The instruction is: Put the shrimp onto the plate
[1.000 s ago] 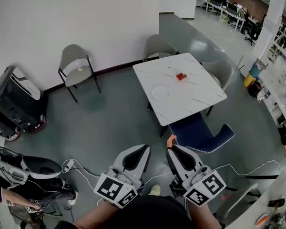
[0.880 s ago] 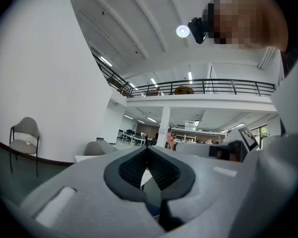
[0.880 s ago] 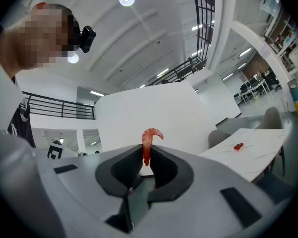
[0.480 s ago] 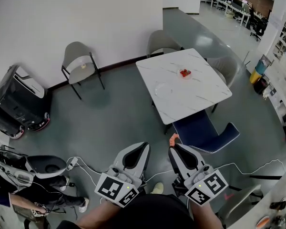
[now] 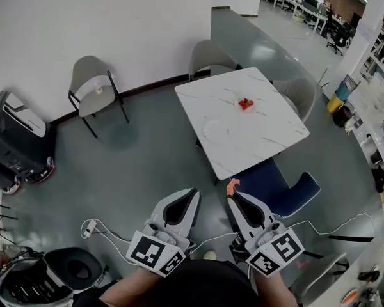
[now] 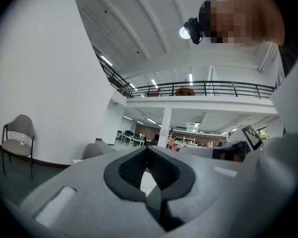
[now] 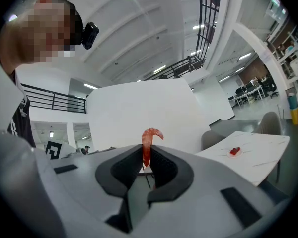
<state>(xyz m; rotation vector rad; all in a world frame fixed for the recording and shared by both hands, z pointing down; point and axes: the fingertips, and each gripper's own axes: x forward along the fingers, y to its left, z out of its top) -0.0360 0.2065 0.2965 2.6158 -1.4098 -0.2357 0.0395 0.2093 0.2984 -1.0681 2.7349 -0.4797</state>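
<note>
A curled orange shrimp (image 7: 148, 144) stands up between the jaws of my right gripper (image 7: 147, 158), which is shut on it. In the head view that gripper (image 5: 232, 196) is low in the frame, over the grey floor, with the shrimp (image 5: 231, 185) at its tip. My left gripper (image 5: 192, 193) hangs beside it, shut and empty (image 6: 147, 149). Well ahead stands a white marble table (image 5: 269, 139). On it are an empty pale plate (image 5: 216, 129) and a small dish of red shrimp (image 5: 245, 103), also visible in the right gripper view (image 7: 234, 151).
A blue chair (image 5: 285, 185) is tucked at the table's near side, grey chairs (image 5: 208, 57) at its far side, and another grey chair (image 5: 91, 94) by the wall. A black-and-white machine (image 5: 13, 147) stands left. Cables (image 5: 109, 230) lie on the floor near a black helmet-like object (image 5: 45, 280).
The head view has shifted a little, so table and chairs sit slightly differently. The person crouching at lower left has mostly left the frame. Both grippers hold as before, shrimp still gripped.
</note>
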